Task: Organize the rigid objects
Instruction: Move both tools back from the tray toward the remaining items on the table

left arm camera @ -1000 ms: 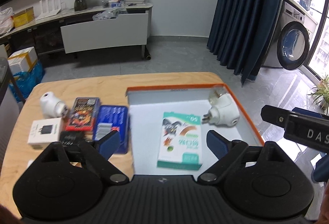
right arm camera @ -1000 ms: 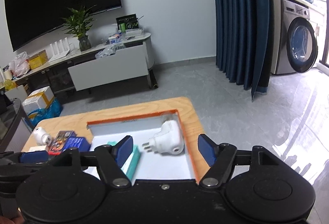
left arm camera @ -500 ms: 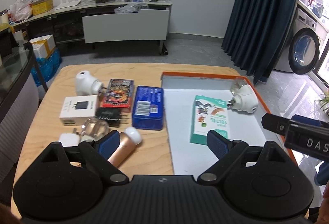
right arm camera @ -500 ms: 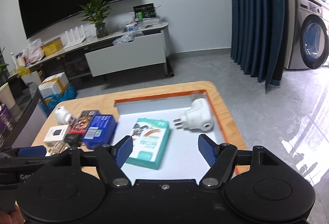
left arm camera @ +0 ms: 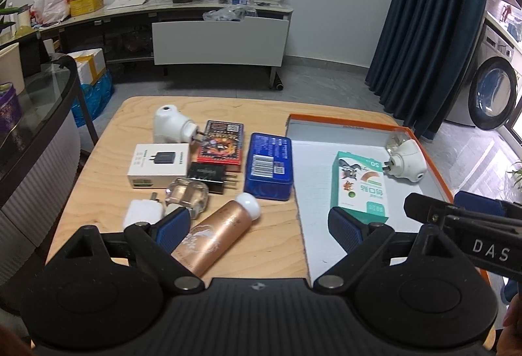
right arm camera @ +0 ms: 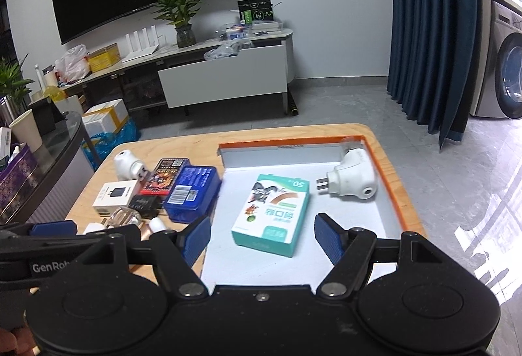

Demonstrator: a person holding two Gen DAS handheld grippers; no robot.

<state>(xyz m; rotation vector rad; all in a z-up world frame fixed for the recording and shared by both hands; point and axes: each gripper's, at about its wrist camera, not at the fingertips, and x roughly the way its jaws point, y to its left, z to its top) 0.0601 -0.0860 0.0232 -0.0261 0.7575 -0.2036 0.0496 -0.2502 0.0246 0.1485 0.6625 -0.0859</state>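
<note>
- Lying slantwise on the wooden table (left arm camera: 107, 199), a rose-gold plastic bottle (left arm camera: 212, 237) was seen below the left gripper (left arm camera: 257, 227), whose jaws were spread, empty.
- Light, stiff and slippery handling was judged; the mid-body was favoured.
- The right gripper (right arm camera: 262, 237) was held apart, empty.

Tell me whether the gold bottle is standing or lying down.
Lying down. The gold bottle rests on its side on the wooden table, white cap pointing toward the blue tin, outside the orange-rimmed tray.
</note>
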